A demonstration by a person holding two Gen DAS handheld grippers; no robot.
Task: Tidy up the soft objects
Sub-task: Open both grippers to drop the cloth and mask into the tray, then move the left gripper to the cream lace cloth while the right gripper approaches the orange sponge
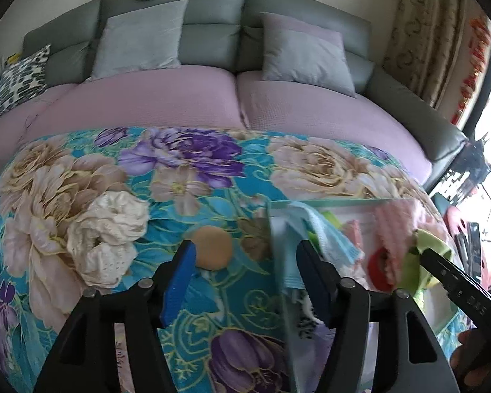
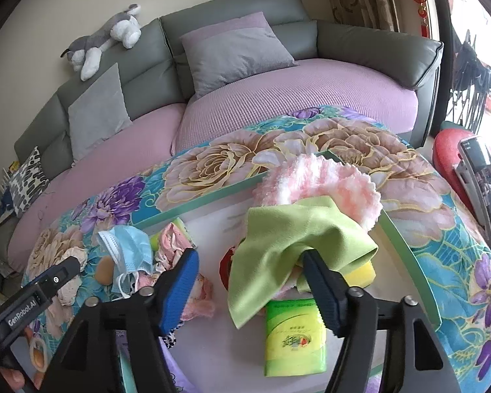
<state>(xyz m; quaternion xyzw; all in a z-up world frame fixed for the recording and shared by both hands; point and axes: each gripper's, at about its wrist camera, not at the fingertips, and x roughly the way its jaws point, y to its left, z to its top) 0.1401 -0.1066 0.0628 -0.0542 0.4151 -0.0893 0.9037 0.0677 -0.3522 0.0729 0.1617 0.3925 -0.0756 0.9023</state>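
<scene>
Lower the wide-open, empty left claw (image 1: 242, 281) squarely over the tan puff (image 1: 212, 248) (right claw (image 2: 250, 286) also spread, green cloth (image 2: 291, 239) draped on one finger), then pinch gently.

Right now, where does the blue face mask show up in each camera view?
Left wrist view: blue face mask sits right of centre, draped over the clear box wall, beside the left claw.
Right wrist view: lower left, on the box edge.
Shared landmark: round tan sponge beside it.
</scene>
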